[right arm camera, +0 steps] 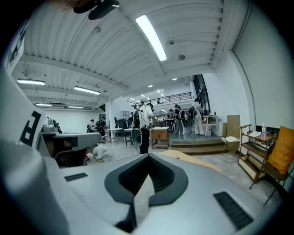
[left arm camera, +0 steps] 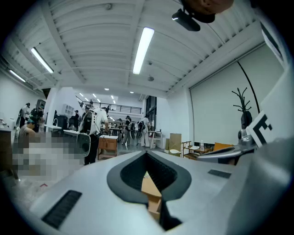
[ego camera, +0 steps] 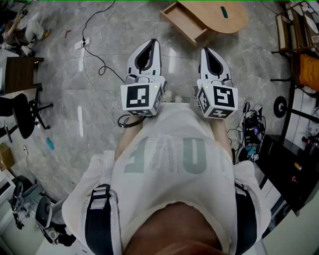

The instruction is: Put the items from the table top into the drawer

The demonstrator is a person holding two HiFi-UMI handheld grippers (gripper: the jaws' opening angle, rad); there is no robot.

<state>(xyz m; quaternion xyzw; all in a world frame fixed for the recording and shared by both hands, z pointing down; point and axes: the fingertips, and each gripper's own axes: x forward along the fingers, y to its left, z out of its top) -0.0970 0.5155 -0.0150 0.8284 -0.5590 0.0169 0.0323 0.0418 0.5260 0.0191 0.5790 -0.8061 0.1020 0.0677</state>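
Jaws of the left gripper (ego camera: 151, 44) are pressed together, empty. Ahead, between both tools, the open drawer (ego camera: 182, 22) juts from the table (ego camera: 238, 20). The right gripper (ego camera: 206, 51), also closed on nothing, is nearer the dark item (ego camera: 224, 12) on the tabletop, whose long axis seems to run away from it.
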